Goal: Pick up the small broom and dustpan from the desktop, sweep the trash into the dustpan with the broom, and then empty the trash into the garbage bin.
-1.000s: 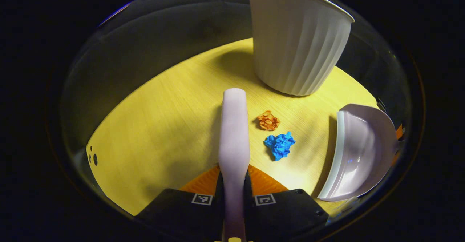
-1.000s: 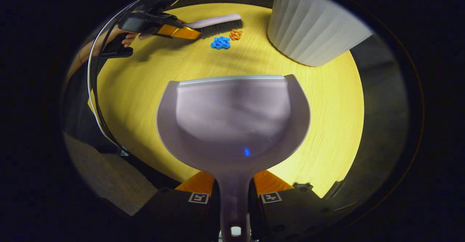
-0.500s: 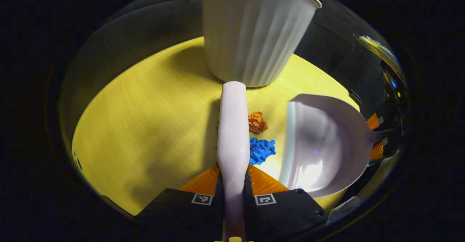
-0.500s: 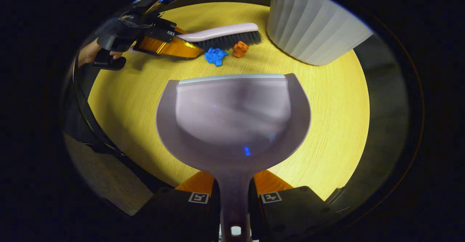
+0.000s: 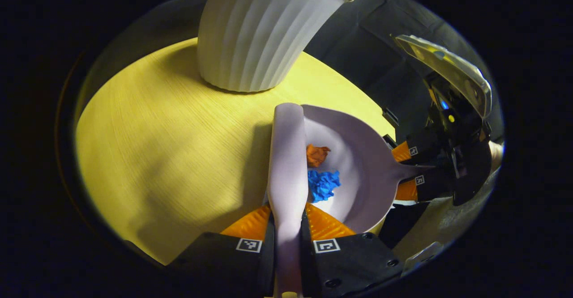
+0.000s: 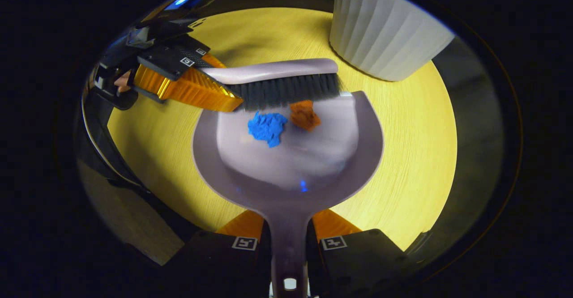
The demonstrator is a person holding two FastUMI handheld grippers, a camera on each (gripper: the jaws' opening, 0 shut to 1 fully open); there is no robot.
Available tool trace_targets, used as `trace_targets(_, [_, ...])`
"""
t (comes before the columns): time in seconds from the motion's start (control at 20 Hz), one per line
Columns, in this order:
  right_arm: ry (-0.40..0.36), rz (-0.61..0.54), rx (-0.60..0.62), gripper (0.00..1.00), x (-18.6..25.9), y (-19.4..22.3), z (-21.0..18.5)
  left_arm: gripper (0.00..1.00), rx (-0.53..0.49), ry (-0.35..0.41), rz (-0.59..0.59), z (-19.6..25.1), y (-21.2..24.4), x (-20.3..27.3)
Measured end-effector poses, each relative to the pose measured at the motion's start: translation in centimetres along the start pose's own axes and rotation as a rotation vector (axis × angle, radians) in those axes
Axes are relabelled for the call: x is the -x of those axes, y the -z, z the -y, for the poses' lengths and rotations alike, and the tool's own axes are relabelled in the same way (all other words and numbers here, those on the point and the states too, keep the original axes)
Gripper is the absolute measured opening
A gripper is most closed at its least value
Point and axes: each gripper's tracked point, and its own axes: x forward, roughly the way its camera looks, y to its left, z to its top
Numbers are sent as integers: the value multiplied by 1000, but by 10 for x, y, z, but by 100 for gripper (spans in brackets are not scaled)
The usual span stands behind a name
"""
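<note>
In the left gripper view my left gripper [image 5: 287,219] is shut on the handle of the pale lilac broom [image 5: 286,150], which reaches forward over the mouth of the lilac dustpan [image 5: 358,155]. An orange paper wad [image 5: 317,155] and a blue paper wad [image 5: 323,184] lie inside the pan, right of the broom. In the right gripper view my right gripper [image 6: 287,226] is shut on the dustpan's handle. The dustpan [image 6: 291,168] rests on the table. The broom's black bristles [image 6: 286,93] stand across its front lip, with the blue wad [image 6: 267,128] and orange wad [image 6: 304,115] just behind them.
A white ribbed garbage bin [image 5: 264,29] stands upright on the round yellow table [image 5: 156,132], beyond the dustpan; in the right gripper view the bin [image 6: 385,34] is at the upper right. The table's edge and floor lie close on the near side.
The broom has swept both wads from the table into the dustpan. The dustpan and broom have come together, and the left view has swung so the bin sits farther left.
</note>
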Motion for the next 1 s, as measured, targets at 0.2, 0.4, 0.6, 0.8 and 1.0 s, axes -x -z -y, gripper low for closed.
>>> trace_targets(0.2, [24, 68, -71, 37, 10, 6, -5, 27, 56, -70, 116, 2, -11, 41])
trace_targets(0.4, [77, 120, -172, 37, 48, 7, 3, 28, 99, -230, 267, -11, -16, 98])
trace_targets(0.6, [138, 162, -253, 37, 112, -2, 26, 28, 115, -369, 312, 12, -5, 94])
trace_targets(0.8, [184, 195, -275, 37, 186, -26, 48, 27, 187, -395, 290, 17, -21, 88])
trace_targets(1.0, [177, 257, -301, 37, 248, -54, 75, 27, 227, -408, 275, 14, -21, 78])
